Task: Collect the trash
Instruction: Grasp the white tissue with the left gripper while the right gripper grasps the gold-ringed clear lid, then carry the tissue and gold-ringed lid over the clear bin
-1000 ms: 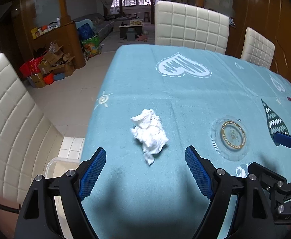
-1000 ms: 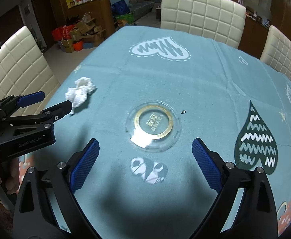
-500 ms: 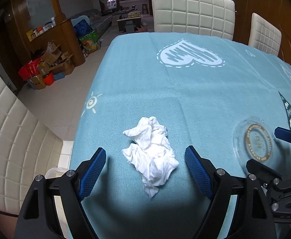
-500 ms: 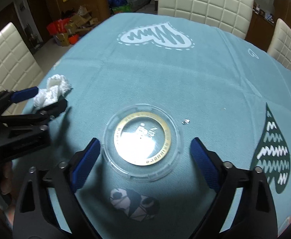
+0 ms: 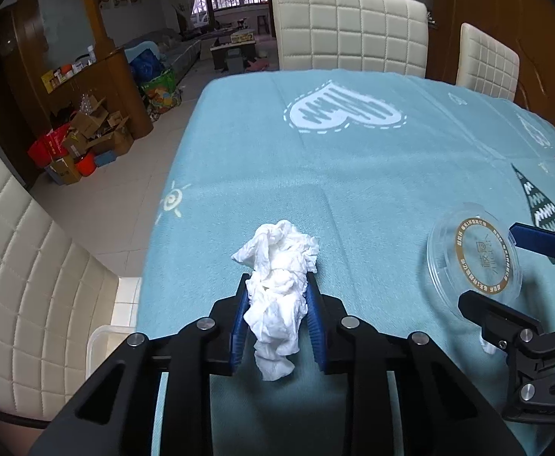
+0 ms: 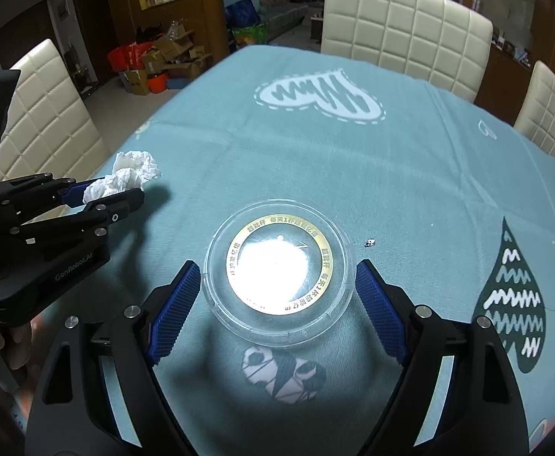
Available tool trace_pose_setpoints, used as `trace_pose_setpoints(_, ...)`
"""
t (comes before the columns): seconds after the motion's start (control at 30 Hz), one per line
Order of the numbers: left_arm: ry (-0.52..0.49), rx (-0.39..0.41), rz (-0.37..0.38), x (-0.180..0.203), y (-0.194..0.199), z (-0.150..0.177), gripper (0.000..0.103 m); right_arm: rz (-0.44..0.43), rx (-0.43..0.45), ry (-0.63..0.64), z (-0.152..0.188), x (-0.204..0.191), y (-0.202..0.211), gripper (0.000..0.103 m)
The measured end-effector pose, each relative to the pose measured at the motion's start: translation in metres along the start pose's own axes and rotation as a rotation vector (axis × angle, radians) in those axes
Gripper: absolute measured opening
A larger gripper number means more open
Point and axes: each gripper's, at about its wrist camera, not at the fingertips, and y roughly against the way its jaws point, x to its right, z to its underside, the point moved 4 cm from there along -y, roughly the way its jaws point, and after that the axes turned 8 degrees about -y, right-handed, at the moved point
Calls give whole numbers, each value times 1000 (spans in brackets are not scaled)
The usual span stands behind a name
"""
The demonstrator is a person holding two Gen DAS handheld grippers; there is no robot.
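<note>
A crumpled white tissue (image 5: pixel 277 288) lies near the left edge of the teal tablecloth (image 5: pixel 353 174). My left gripper (image 5: pixel 275 296) is shut on the tissue, which bulges out ahead of the blue pads; the same hold shows in the right wrist view (image 6: pixel 104 192), with the tissue (image 6: pixel 133 173) sticking out. A clear round plastic lid with a gold ring (image 6: pixel 279 269) lies flat on the cloth, also seen in the left wrist view (image 5: pixel 475 258). My right gripper (image 6: pixel 277 288) is open, its blue pads on either side of the lid, not touching it.
White padded chairs stand at the far side (image 5: pixel 348 26) and at the left (image 5: pixel 15 288). A clear plastic bin's rim (image 5: pixel 102 336) shows below the table's left edge. A tiny scrap (image 6: pixel 370 243) lies right of the lid. Boxes clutter the floor (image 5: pixel 83 140).
My left gripper moved onto the tissue and shut on it. My right gripper moved forward until its open pads flank the lid.
</note>
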Motion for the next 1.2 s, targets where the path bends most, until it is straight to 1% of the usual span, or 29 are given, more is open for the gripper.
trace_pose_setpoints(0.23, 6, 64, -29, -4, 40, 6, 27, -8, 46, 31, 2, -14, 34, 83)
trace_pose_setpoints(0.43, 15, 99, -70, -9, 73, 19, 27, -18, 93, 71, 5, -29, 63, 83)
trace_pose_setpoints(0.63, 27, 126, -104, -12, 102, 32, 27, -41, 119, 92, 12, -42, 84, 83)
trace_pose_setpoints(0.9, 53, 135, -135, -17, 125, 50, 27, -69, 128, 126, 24, -59, 99, 83)
trace_pose_setpoints(1.2, 92, 129, -164, -30, 137, 70, 27, -102, 121, 163, 29, -81, 102, 83)
